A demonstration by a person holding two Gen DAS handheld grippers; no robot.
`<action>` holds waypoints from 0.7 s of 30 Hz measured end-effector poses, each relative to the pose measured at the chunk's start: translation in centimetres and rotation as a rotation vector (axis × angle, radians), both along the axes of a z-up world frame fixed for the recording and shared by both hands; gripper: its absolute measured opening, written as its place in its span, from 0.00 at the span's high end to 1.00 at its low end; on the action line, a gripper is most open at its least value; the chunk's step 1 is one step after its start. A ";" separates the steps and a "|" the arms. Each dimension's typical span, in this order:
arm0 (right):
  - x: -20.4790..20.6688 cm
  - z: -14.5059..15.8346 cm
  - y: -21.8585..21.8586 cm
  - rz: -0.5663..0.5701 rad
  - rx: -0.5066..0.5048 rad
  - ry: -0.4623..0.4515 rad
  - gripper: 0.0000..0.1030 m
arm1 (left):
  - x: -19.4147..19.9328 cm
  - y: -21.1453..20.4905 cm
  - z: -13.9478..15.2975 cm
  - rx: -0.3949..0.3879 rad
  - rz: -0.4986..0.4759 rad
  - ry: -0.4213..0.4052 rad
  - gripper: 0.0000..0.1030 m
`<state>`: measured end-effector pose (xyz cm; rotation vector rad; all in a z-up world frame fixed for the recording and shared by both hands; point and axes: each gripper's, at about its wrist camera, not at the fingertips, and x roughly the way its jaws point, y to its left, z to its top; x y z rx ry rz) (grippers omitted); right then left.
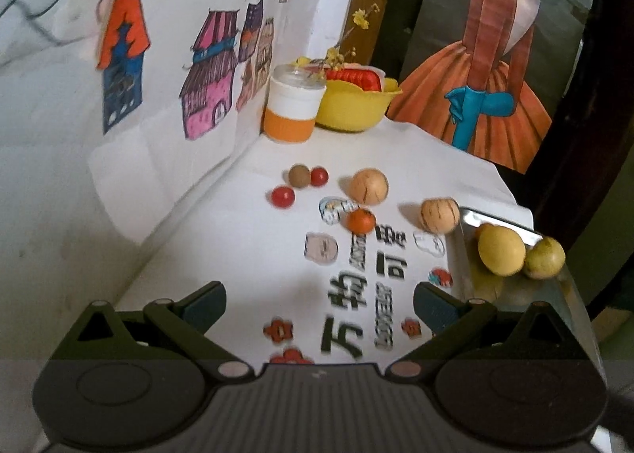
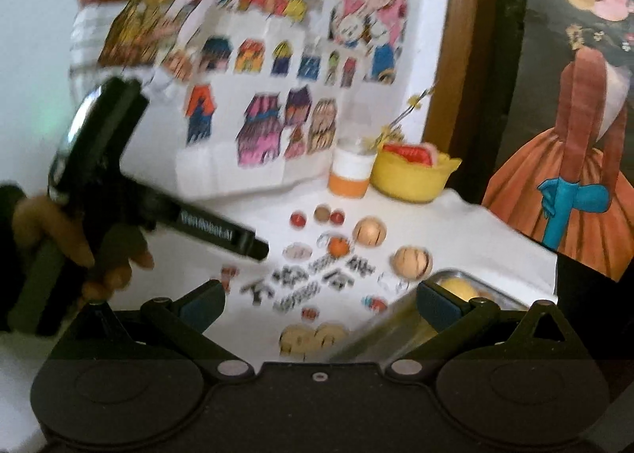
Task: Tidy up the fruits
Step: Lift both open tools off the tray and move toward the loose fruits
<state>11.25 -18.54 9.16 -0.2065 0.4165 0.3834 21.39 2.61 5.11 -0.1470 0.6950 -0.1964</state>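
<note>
On the white printed cloth lie two small red fruits (image 1: 282,196) (image 1: 319,176), a brown ball-shaped fruit (image 1: 299,176), a small orange fruit (image 1: 360,220) and two pale striped round fruits (image 1: 368,185) (image 1: 439,214). At the right, a metal tray (image 1: 495,221) holds a yellow fruit (image 1: 501,251) and a greenish-yellow fruit (image 1: 545,258). My left gripper (image 1: 319,306) hovers open and empty over the cloth, short of the fruits. My right gripper (image 2: 319,306) is also open and empty, its right finger in front of the tray (image 2: 447,275). In the right wrist view a hand holds the left gripper (image 2: 253,247) at the left.
A white and orange jar (image 1: 293,108) and a yellow bowl (image 1: 352,104) with something red in it stand at the back corner. Drawings cover the wall on the left; a painting (image 1: 487,96) leans at the back right. The table ends just beyond the tray.
</note>
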 end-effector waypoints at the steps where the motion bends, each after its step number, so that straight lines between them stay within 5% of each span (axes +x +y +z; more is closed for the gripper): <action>1: 0.4 0.4 -0.1 -0.004 0.005 -0.012 0.01 | 0.5 0.1 0.1 -0.002 0.003 -0.003 0.00; 11: 6.3 2.2 -0.5 -0.046 0.008 -0.064 0.01 | 5.4 0.8 -1.4 0.003 0.049 0.013 0.00; 21: 12.4 -1.3 -0.2 -0.034 -0.105 0.015 0.01 | 8.7 1.1 -3.0 -0.001 0.120 0.010 0.00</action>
